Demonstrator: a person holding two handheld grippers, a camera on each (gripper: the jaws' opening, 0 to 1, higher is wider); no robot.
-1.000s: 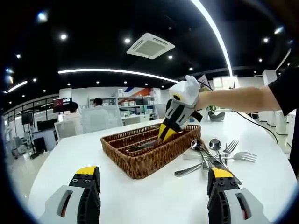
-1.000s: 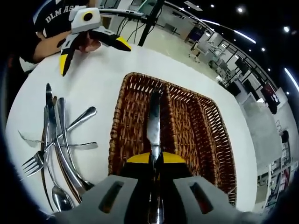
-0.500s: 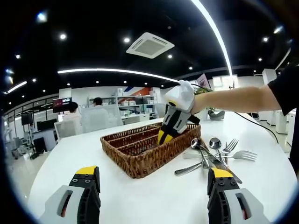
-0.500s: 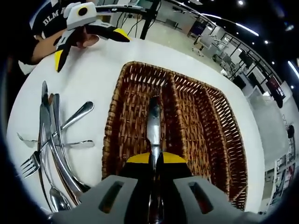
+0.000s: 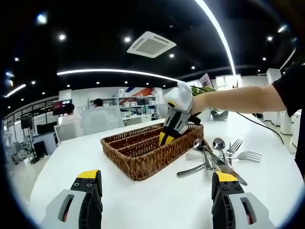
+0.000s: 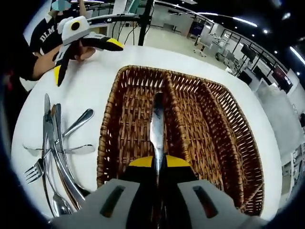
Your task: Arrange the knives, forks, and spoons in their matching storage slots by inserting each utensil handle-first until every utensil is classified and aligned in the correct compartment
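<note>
A brown wicker basket (image 6: pixel 114 114) with three long compartments sits on the white table (image 6: pixel 100 67). My right gripper (image 6: pixel 156 163) is shut on a silver knife (image 6: pixel 157 121). The knife reaches away from the jaws, low over the left compartment beside the first divider. In the left gripper view, the right gripper (image 5: pixel 163 139) dips its yellow tips into the basket (image 5: pixel 138 160). My left gripper (image 5: pixel 156 188) hovers open near the table's front with nothing between its fingers. It appears again as the left gripper (image 6: pixel 86 60), held by a hand beyond the basket.
A loose pile of forks, spoons and knives (image 6: pixel 55 143) lies on the table left of the basket; the same pile (image 5: pixel 214 155) lies right of the basket in the left gripper view. Office desks and seated people fill the background.
The right gripper has carried the knife lower and deeper into the basket's left compartment. The left gripper has stayed open and nearly still.
</note>
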